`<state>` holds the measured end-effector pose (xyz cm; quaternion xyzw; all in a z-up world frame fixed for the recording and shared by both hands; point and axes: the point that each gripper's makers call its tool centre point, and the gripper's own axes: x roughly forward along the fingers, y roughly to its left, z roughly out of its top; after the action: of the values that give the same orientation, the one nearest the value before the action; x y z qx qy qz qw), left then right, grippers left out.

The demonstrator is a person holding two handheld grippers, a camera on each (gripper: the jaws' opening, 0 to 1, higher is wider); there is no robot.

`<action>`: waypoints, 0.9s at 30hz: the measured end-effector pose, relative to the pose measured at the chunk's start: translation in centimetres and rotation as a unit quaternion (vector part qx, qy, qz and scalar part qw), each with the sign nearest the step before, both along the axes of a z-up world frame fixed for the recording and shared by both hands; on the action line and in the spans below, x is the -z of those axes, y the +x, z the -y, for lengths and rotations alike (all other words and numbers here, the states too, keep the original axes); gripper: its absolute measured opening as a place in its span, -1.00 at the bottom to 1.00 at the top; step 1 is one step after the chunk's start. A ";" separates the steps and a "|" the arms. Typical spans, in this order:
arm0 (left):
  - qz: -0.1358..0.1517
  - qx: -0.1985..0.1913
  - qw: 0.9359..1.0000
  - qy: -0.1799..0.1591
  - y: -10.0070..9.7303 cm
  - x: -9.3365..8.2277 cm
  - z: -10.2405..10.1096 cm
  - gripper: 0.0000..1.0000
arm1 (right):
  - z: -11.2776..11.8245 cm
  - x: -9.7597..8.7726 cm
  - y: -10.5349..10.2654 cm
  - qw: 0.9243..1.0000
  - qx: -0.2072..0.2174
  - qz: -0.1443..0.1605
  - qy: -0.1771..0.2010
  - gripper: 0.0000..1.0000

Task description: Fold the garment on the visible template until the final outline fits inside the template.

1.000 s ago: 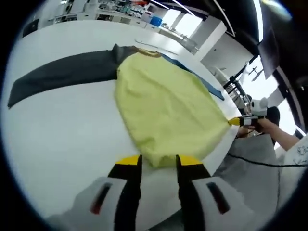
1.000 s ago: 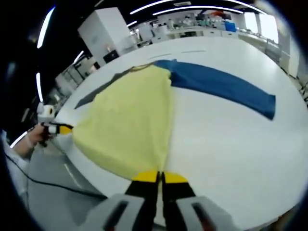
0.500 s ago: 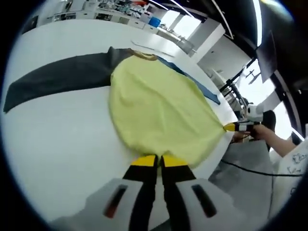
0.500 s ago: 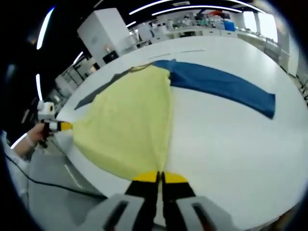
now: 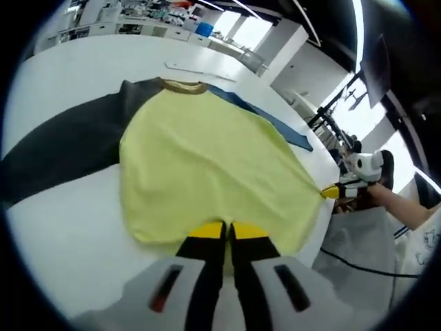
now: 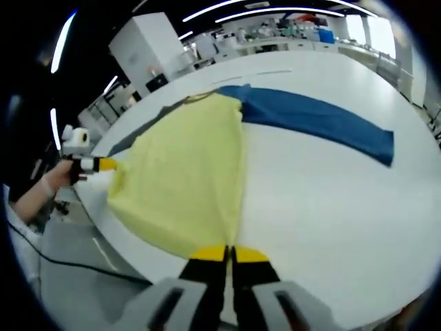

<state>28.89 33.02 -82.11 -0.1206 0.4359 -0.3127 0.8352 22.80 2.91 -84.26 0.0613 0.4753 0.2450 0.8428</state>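
We have the garment (image 5: 207, 165) spread on the white counter (image 6: 324, 200), its yellow body flat, the dark sleeve (image 5: 62, 152) and blue sleeve (image 6: 317, 124) stretched out to either side. Our left hand-held gripper (image 5: 226, 231) and right hand-held gripper (image 6: 229, 254) are each clamped on a hem corner. We judge the folding barely begun: no fold laid, both sleeves still out. We cannot make out a template.
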 end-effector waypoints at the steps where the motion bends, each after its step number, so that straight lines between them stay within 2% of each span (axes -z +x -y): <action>1: -0.003 0.002 1.000 0.002 0.1 0.3 0.2 -1.00 | 0.0 0.0 0.0 1.000 0.000 0.000 0.000 -1.00; 7: -0.013 0.016 1.000 0.020 0.2 2.2 0.8 -1.00 | 0.0 0.1 0.0 1.000 0.003 0.000 0.001 -1.00; 12: -0.013 0.003 1.000 0.009 0.3 2.3 0.7 -1.00 | 0.0 0.1 0.0 1.000 0.004 -0.001 0.002 -1.00; 16: -0.004 0.008 1.000 0.005 0.2 2.2 0.7 -0.96 | 0.1 0.2 0.0 1.000 0.002 -0.001 0.001 -1.00; 19: -0.006 0.017 1.000 -0.002 -0.1 1.8 1.0 -0.82 | 0.1 0.2 0.0 1.000 0.002 -0.002 0.002 -1.00; 21: 0.003 0.033 0.999 0.000 -0.3 1.4 1.4 -0.69 | 0.1 0.2 0.0 1.000 0.002 -0.002 0.002 -1.00; 25: 0.020 0.052 0.998 0.008 -0.7 0.5 1.9 -0.23 | 0.0 0.2 -0.1 1.000 0.001 -0.002 0.002 -1.00; 27: 0.029 0.070 0.997 0.013 -1.0 0.2 2.1 -0.14 | 0.0 0.2 -0.1 1.000 0.001 -0.002 0.002 -1.00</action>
<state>27.84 30.95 -82.26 -0.0699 0.4228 -0.3686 0.8249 22.70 2.91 -84.43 0.0636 0.4763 0.2454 0.8419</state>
